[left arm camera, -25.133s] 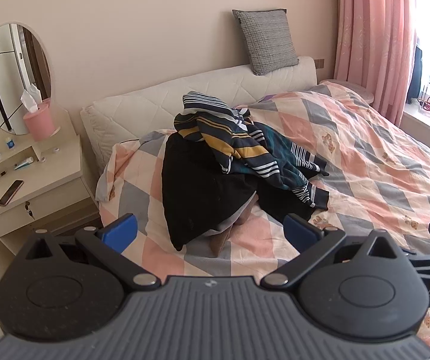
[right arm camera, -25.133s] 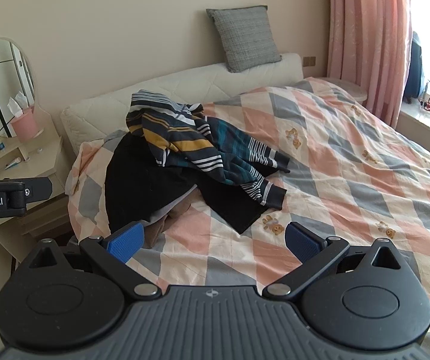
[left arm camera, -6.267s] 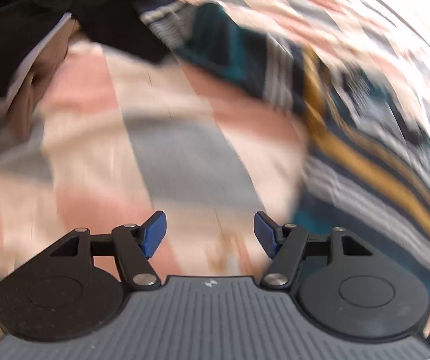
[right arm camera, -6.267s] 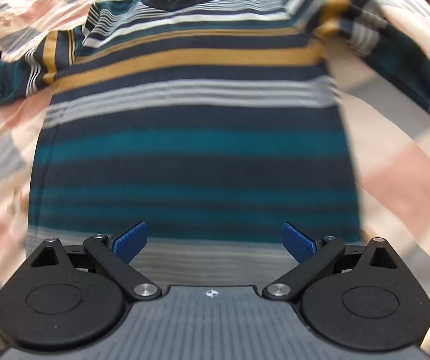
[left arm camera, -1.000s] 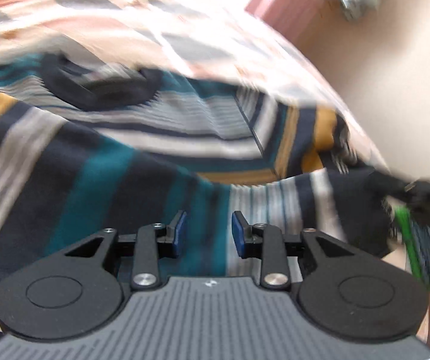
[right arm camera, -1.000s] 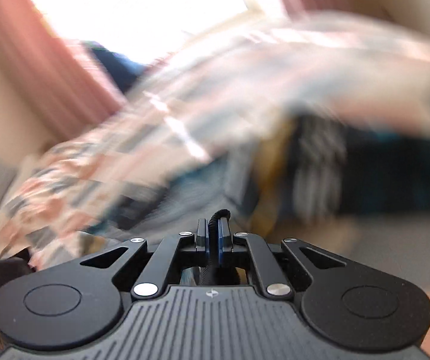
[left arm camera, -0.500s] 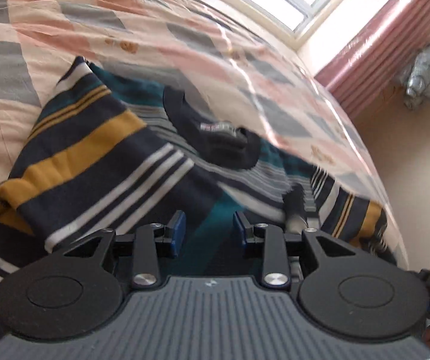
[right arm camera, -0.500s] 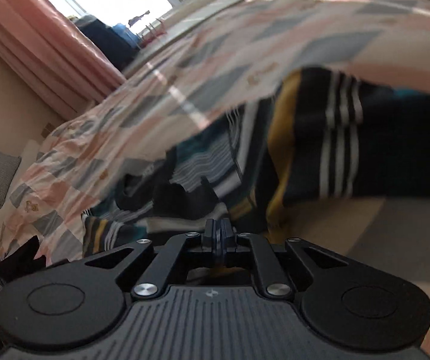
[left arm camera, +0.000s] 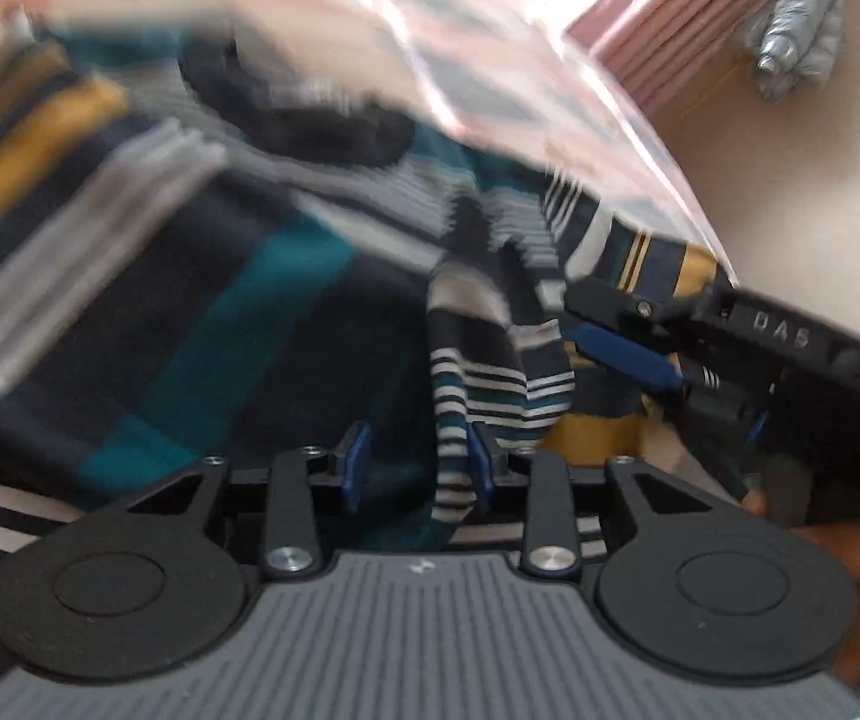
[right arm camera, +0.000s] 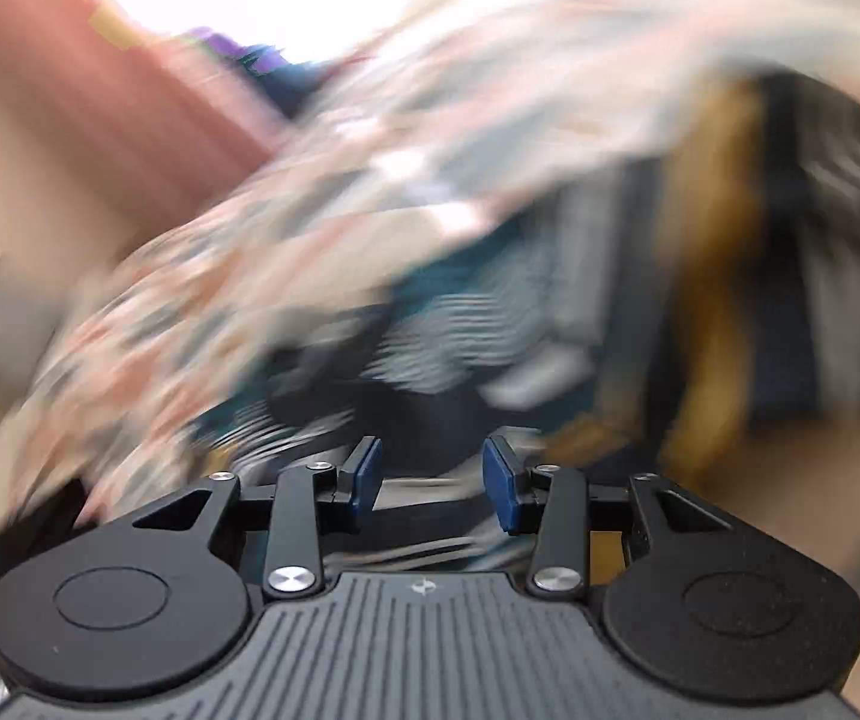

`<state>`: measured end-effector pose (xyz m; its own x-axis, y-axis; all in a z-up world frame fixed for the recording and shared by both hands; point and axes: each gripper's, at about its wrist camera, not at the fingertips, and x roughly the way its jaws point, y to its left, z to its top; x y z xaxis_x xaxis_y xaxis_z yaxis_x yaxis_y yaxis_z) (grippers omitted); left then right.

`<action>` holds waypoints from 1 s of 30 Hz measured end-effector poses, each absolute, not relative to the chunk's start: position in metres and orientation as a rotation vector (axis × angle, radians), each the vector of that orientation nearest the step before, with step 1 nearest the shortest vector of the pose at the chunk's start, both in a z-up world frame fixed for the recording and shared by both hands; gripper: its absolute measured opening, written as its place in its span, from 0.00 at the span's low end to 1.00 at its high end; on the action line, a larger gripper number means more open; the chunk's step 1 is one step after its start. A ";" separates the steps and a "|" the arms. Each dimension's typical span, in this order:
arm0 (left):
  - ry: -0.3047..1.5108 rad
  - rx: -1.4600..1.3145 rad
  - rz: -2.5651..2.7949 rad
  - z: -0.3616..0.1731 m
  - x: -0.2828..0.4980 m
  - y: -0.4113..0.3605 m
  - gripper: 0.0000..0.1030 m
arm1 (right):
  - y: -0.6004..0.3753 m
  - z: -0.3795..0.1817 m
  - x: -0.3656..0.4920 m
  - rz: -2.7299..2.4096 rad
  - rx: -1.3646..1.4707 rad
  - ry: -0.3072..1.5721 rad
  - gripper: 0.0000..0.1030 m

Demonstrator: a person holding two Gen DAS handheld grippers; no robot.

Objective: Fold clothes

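The sweater (left arm camera: 201,300) lies spread on the bed (left arm camera: 369,18). Left gripper (left arm camera: 417,465): fingers narrowly parted around a hanging sleeve (left arm camera: 478,372). Right gripper (right arm camera: 433,477), beside the sleeve, has fingers parted, holding nothing; its view is blurred.

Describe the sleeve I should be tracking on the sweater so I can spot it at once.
On the patchwork bed cover lies the striped sweater, its dark collar near the top. The sleeve drapes across the body, ending between the left gripper fingers. Its narrow white, navy and teal cuff stripes run finer than the broad bands beside it.
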<state>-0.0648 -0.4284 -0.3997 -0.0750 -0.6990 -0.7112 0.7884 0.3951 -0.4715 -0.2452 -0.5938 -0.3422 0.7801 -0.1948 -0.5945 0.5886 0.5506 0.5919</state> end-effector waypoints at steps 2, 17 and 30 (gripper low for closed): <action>1.004 0.132 -1.188 -0.387 -0.064 -0.417 0.28 | -0.583 -0.349 -0.227 -0.389 0.781 0.629 0.37; 0.943 0.427 -1.327 -0.416 -0.080 -0.518 0.25 | -0.583 -0.386 -0.498 -1.269 1.422 -0.041 0.57; 1.013 0.297 -1.204 -0.372 -0.064 -0.462 0.31 | -0.633 -0.385 -0.592 -1.599 1.396 -0.261 0.08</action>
<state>-0.0642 -0.4625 -0.3717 0.0050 -0.6309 -0.7759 0.8726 0.3818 -0.3048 -0.5921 -0.6330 -0.3849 0.1172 -0.7528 -0.6477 0.5078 -0.5151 0.6906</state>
